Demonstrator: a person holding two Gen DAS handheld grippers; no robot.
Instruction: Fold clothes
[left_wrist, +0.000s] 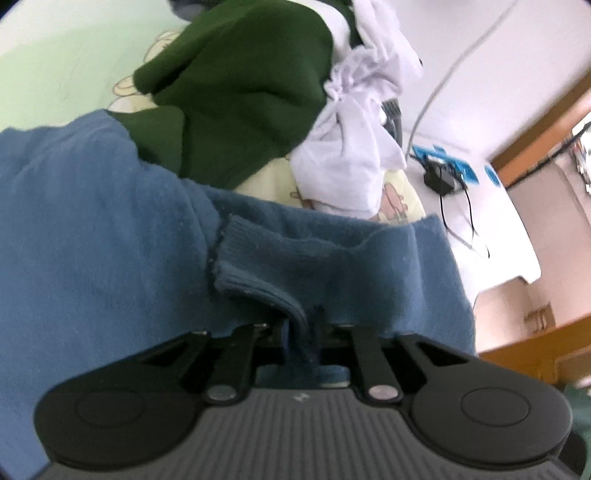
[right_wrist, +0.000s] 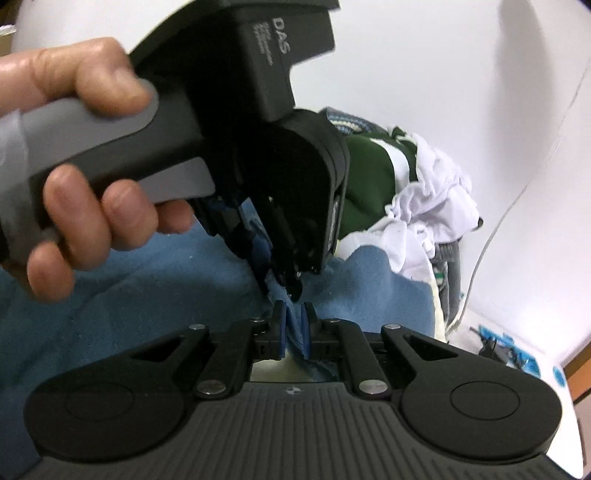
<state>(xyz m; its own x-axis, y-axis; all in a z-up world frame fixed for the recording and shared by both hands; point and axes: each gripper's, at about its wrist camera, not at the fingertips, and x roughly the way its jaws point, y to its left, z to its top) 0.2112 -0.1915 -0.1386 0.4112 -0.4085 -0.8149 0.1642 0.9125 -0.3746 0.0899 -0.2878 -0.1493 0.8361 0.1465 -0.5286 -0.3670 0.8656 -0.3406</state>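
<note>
Left gripper (left_wrist: 301, 328) and right gripper (right_wrist: 294, 330), tips nearly touching, each pinch a fold of the blue fleece garment (left_wrist: 110, 229), fuzzy with a ribbed cuff, spread over the bed. Beyond: green garment (left_wrist: 240, 92), white clothes (left_wrist: 351, 158).

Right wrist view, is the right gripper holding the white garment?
No, the right gripper is shut on the blue garment; the white garment lies behind in the pile.
</note>
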